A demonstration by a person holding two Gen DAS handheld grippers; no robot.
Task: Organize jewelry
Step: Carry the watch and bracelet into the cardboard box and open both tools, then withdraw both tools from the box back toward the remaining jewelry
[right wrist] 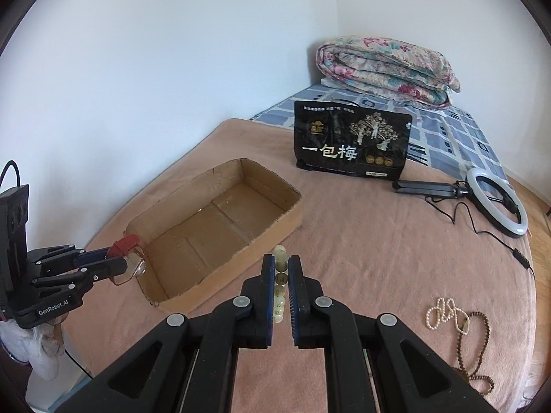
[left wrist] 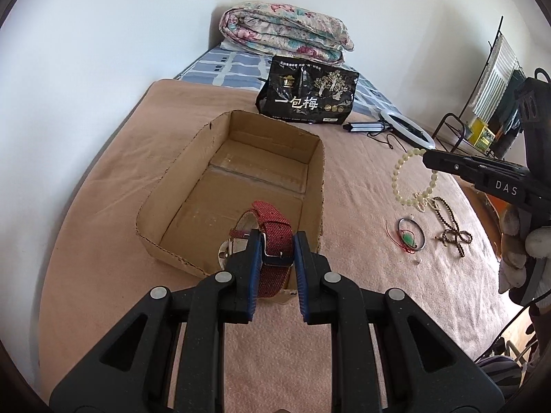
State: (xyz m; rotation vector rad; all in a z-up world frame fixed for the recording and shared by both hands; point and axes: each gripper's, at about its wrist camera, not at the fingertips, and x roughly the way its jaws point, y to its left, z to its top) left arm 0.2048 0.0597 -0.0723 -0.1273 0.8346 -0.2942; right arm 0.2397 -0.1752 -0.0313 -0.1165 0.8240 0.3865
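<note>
Left hand-held gripper (left wrist: 277, 246) clamps red watch (left wrist: 272, 237) at our cardboard box's (left wrist: 179, 158) near rim; right hand-held gripper (right wrist: 281, 268), gripping bead bracelet (right wrist: 279, 285), sits beside it

both grippers are built of black plastic links joined by silver round rivets, with blue ribbed pads (left wrist: 301, 258). "das" is printed on the right gripper (left wrist: 428, 160), "genrobot.ai" on the left gripper (right wrist: 118, 263). white gloves (left wrist: 537, 241) are worn.

Left wrist view looks close down over the cardboard box (left wrist: 237, 179) toward the folded quilt (left wrist: 287, 31); right wrist view faces them from further right, sharing both
</note>
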